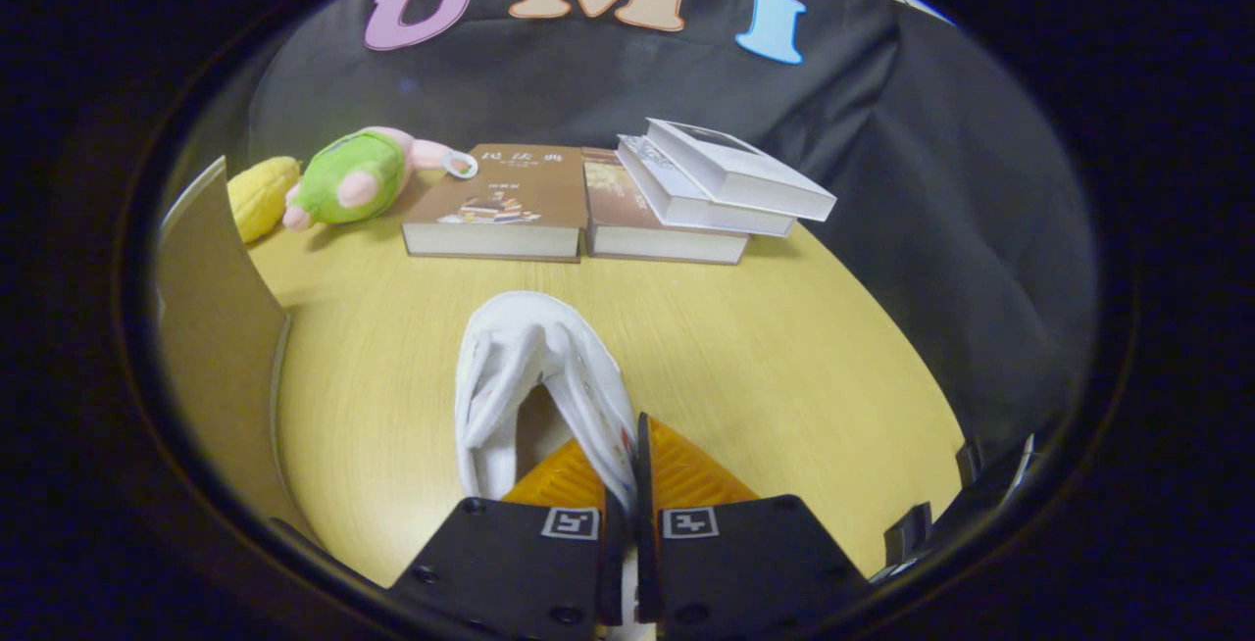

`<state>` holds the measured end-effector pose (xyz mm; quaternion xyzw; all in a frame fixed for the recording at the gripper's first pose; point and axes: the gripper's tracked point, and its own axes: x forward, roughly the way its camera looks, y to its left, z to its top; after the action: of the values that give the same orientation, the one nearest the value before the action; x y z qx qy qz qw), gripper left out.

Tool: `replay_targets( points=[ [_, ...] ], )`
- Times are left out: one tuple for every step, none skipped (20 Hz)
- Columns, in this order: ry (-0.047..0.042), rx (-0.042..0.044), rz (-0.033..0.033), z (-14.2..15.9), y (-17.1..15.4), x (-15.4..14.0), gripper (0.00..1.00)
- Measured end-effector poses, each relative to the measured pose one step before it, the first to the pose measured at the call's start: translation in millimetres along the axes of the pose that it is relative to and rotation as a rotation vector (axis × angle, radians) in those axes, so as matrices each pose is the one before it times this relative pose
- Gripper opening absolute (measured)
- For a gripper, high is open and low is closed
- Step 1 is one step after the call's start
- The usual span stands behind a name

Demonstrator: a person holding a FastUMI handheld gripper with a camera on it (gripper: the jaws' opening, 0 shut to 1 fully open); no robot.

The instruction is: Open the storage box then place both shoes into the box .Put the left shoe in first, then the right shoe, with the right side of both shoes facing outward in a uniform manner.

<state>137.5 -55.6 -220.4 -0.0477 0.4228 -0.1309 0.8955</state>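
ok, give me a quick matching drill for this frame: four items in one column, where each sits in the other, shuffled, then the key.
Items
1. white shoe
2. green and pink plush toy
3. white books
4. cardboard flap

Places
A. stacked on the right-hand brown book
B. standing upright at the wooden table's left edge
C. pinched by its collar in the gripper
D. lying beyond the shoe, between the yellow plush and the left brown book

Pairs: 1-C, 2-D, 3-A, 4-B
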Motion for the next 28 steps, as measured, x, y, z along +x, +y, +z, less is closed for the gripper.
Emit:
replay_targets(
  points=[
    [-0.00284, 0.01251, -0.00421, -1.13, -2.16, -2.06, 0.1],
    [-0.00269, 0.00867, -0.00493, -0.29, -2.33, -3.57, 0.1],
    [-0.00046, 0.01193, -0.01039, -0.44, -4.12, -4.02, 0.1],
    [-0.00317, 0.01191, -0.01262, 0.39, -4.99, -5.43, 0.1],
    [-0.00471, 0.01114, -0.01612, 1.28, -6.6, -6.48, 0.1],
    [-0.00608, 0.01402, -0.01856, 1.78, -7.19, -7.05, 0.1],
    [-0.00863, 0.0133, -0.01765, 2.91, -7.88, -7.44, 0.1],
    [-0.00778, 0.01577, -0.01781, 3.54, -7.39, -8.78, 0.1],
    [-0.01287, 0.01087, -0.01623, 4.8, -7.62, -8.39, 0.1],
    [-0.01178, 0.00992, -0.01651, 5.34, -7.04, -9.19, 0.1],
    [-0.01032, 0.0029, -0.01704, 4.75, -7.22, -10.04, 0.1],
    [-0.01375, -0.00215, -0.0191, 6.73, -6.63, -9.89, 0.1],
    [-0.01229, -0.00169, -0.01811, 6.54, -5.87, -10.64, 0.1],
    [-0.01214, -0.00221, -0.01403, 7.32, -3.98, -11.11, 0.1],
    [-0.0163, 0.00066, -0.01046, 9.24, -2.74, -10.81, 0.1],
    [-0.02113, -0.00357, -0.00619, 9.97, -1.36, -11.6, 0.1],
    [-0.02196, -0.00357, -0.00467, 11.56, 0.46, -11.57, 0.1],
    [-0.02619, -0.00743, 0.001, 12.38, 1.75, -12.5, 0.1],
    [-0.02518, -0.00305, 0.00529, 12.64, 4.12, -11.8, 0.1],
    [-0.02524, -0.00027, 0.01303, 11.37, 6.37, -12.47, 0.1],
    [-0.02359, 0.00172, 0.0189, 11.71, 7.75, -11.37, 0.1],
    [-0.02466, 0.00499, 0.02314, 11.35, 9.19, -11.51, 0.1],
    [-0.02533, 0.00603, 0.02508, 11.45, 10.79, -9.45, 0.1],
    [-0.02088, 0.0072, 0.02848, 9.68, 11.67, -10.8, 0.1],
    [-0.01722, 0.00871, 0.0316, 8.14, 13.08, -9.95, 0.09],
    [-0.01575, 0.00739, 0.03091, 7.32, 13.81, -10.12, 0.09],
    [-0.013, 0.0039, 0.02889, 6.16, 14.45, -9.95, 0.09],
    [-0.01154, 0.00164, 0.02665, 5.48, 14.29, -7.69, 0.09]
  ],
)
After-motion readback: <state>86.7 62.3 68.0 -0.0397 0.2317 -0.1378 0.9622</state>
